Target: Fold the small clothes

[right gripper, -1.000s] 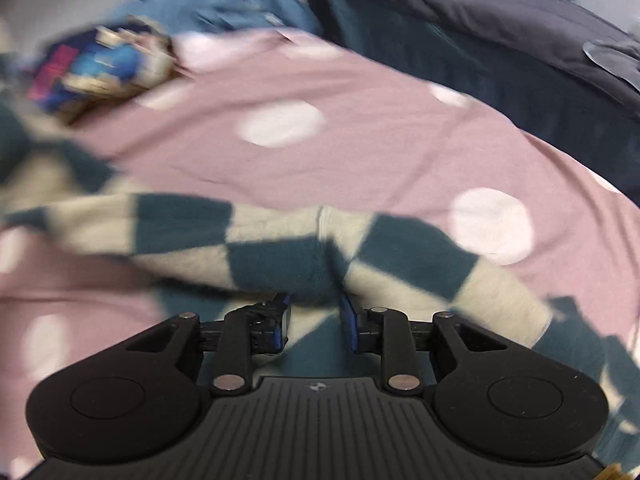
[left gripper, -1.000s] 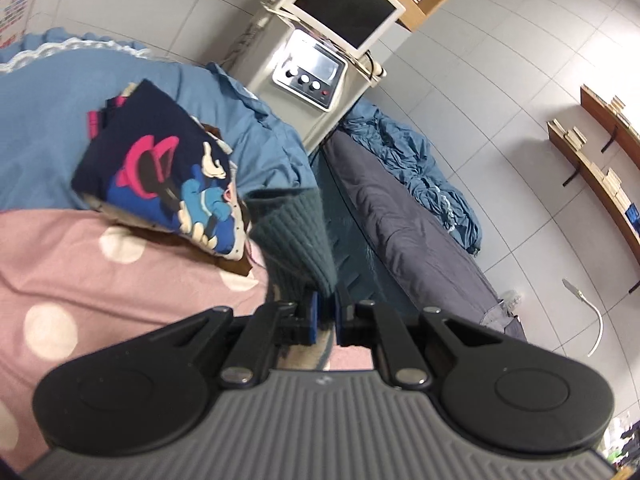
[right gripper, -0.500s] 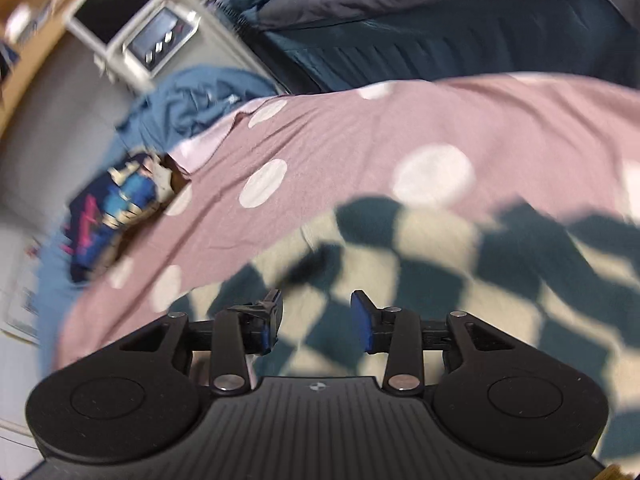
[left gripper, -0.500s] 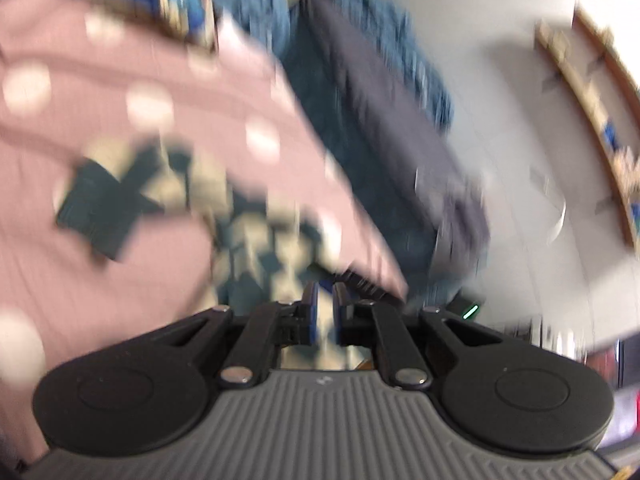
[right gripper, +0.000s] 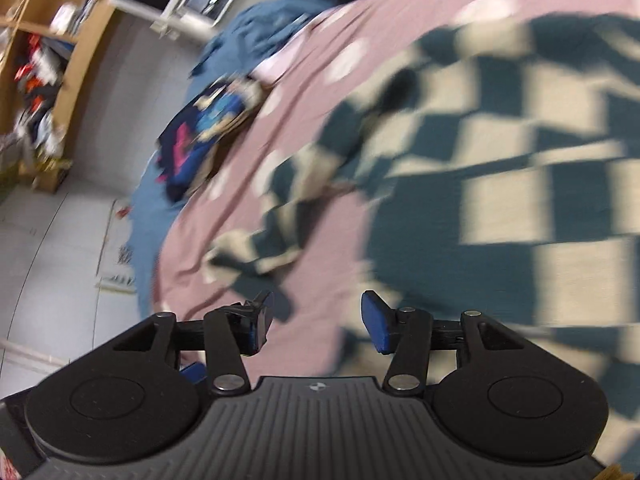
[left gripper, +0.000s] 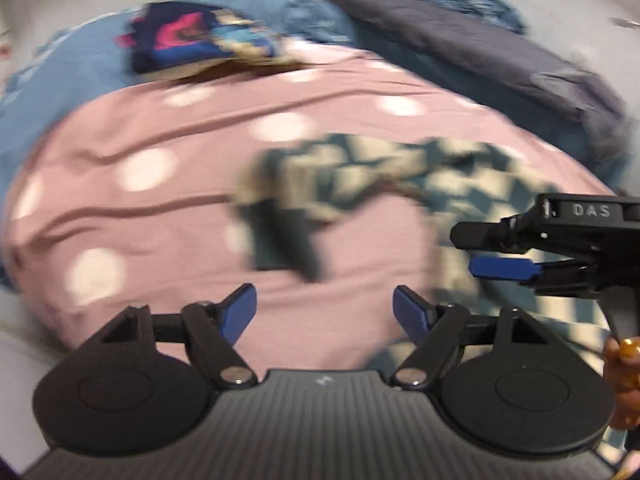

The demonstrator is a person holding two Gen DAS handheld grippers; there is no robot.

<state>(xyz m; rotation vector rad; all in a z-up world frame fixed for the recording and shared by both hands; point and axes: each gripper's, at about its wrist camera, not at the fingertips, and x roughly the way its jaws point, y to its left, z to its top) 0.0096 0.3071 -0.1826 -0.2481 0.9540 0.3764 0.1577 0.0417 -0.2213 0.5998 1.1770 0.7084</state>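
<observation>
The checked sweater (left gripper: 384,172) lay spread on the pink spotted bedcover (left gripper: 160,208). The left gripper (left gripper: 324,312) and right gripper (right gripper: 316,320) hovered over it, jaws opening, nothing between them. 1 folded printed garment (left gripper: 188,40) sat behind.

sweater (left gripper: 384,172) on bedspread (left gripper: 160,208), folded clothes (left gripper: 188,40) behind.

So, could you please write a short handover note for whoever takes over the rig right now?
Left gripper: jaws opening, nothing between them.
Right gripper: jaws opening, nothing held.
Checkered garment lies loose and rumpled on the pink dotted cover, one sleeve trailing out.
Cartoon-print garment sits folded at the far edge.
Left to do: spread the checkered piece flat, fold it, place it by the folded one.
</observation>
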